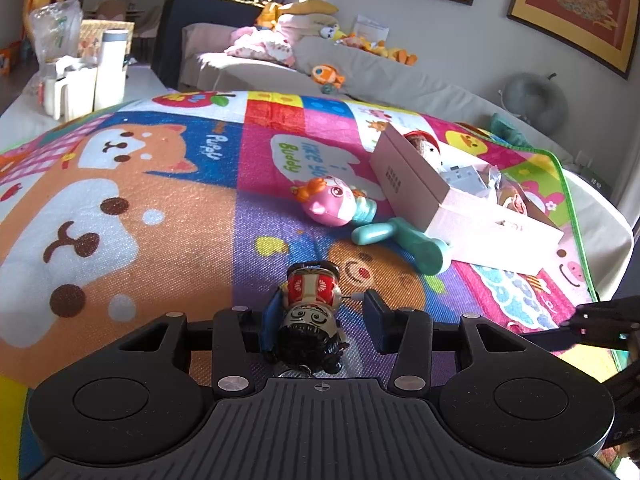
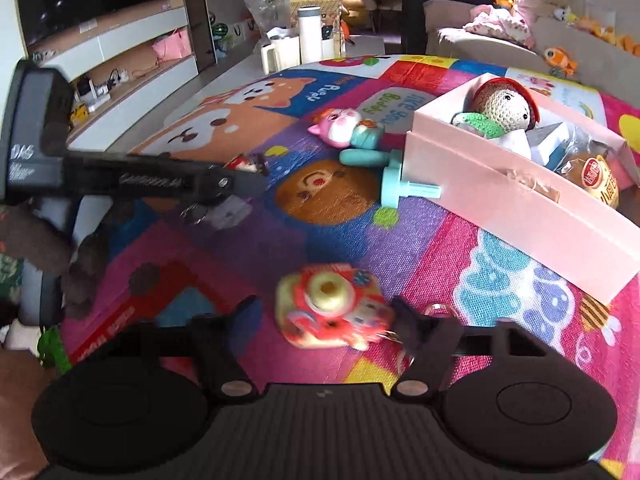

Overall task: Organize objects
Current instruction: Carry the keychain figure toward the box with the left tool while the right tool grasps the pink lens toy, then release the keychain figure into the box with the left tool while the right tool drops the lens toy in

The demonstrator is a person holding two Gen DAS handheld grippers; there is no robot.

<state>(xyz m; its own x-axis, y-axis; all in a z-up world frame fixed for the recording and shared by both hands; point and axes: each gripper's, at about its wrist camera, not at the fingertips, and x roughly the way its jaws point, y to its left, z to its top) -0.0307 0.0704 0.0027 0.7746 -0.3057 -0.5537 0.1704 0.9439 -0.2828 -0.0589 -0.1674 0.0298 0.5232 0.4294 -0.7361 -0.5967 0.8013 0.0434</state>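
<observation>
Two grippers over toys on the play mat (image 1: 168,216)

Left gripper (image 1: 316,320) brackets a black-haired figurine (image 1: 312,312), jaws parted; right gripper (image 2: 324,320) spread around a red toy (image 2: 332,308), not clamped.

Pink box (image 2: 520,200), red-robed figurine (image 1: 314,308), cartoon-patterned mat (image 1: 160,200)

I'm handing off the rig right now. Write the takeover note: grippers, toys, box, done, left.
Left gripper: open around the black-haired figurine, not clamped.
Right gripper: open around the red keychain toy; view blurred.
Pink box: already holds the crochet doll and snack packet.
Left: both of those toys, plus the pink-headed teal toy lying on the mat beside the box.
</observation>
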